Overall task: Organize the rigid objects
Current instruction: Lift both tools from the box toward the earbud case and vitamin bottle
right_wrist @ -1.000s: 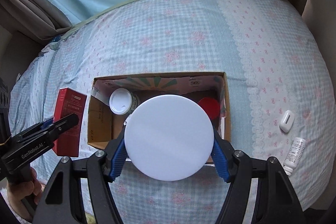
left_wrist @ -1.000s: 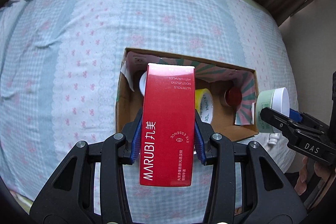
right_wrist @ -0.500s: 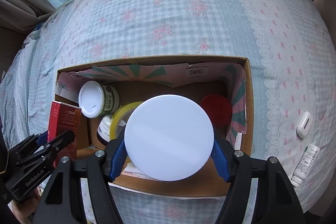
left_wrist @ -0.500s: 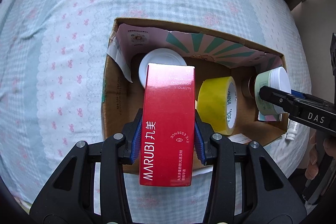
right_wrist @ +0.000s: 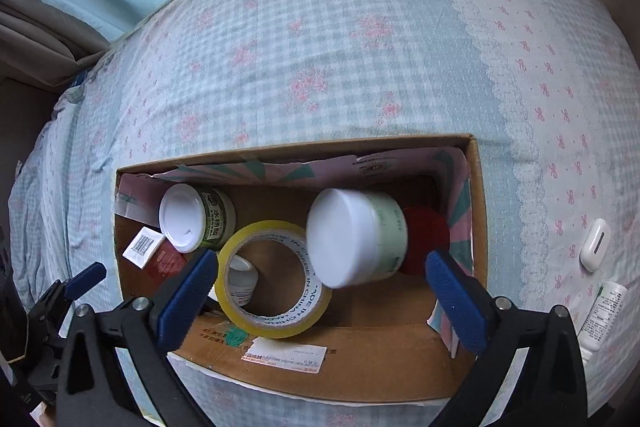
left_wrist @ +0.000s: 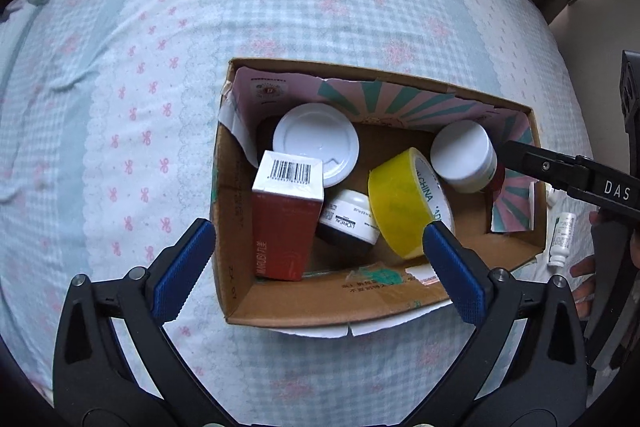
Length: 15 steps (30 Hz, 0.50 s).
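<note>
An open cardboard box (left_wrist: 236, 291) (right_wrist: 360, 359) sits on the bed. The red carton (left_wrist: 284, 223) stands in its left end; only its barcode end (right_wrist: 144, 247) shows in the right wrist view. The white-lidded pale green jar (left_wrist: 464, 157) (right_wrist: 356, 239) lies tilted in the box's right part, against a red lid (right_wrist: 426, 239). My left gripper (left_wrist: 316, 267) is open and empty above the box's near edge. My right gripper (right_wrist: 320, 295) is open and empty above the box's near side.
The box also holds a yellow tape roll (left_wrist: 404, 203) (right_wrist: 272, 279), a green jar with a white lid (left_wrist: 316, 143) (right_wrist: 196, 219) and a small white-lidded jar (left_wrist: 348, 219). On the bedspread right of the box lie a small white bottle (left_wrist: 560, 239) (right_wrist: 604, 311) and a white earbud case (right_wrist: 596, 245).
Both grippers opened. The red carton dropped from my left gripper into the box's left end, and the pale green jar dropped from my right gripper into its right part.
</note>
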Tool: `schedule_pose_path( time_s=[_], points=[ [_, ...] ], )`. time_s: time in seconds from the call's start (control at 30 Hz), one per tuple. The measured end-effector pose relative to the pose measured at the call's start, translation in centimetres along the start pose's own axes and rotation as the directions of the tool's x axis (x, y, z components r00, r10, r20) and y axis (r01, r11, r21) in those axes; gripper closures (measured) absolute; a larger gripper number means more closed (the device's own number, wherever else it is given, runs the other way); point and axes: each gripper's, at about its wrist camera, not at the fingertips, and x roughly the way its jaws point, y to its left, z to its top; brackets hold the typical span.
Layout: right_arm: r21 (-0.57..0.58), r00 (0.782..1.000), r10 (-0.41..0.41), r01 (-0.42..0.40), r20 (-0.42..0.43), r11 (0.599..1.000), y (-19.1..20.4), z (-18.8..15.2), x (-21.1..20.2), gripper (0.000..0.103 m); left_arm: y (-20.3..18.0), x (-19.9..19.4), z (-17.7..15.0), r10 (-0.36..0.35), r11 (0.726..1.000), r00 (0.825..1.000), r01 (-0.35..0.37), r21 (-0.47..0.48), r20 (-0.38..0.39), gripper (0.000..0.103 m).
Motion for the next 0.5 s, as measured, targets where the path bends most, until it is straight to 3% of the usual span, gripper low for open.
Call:
schedule_pose_path(
  time_s=[0.5],
  points=[
    [-0.068, 0.997, -0.001, 0.006, 0.078, 0.998, 1.9, -2.8, -5.8, 0.000, -1.0, -6.9, -3.0, 0.011, 1.000, 0.997, -0.009, -0.023, 0.082, 0.000]
  ],
)
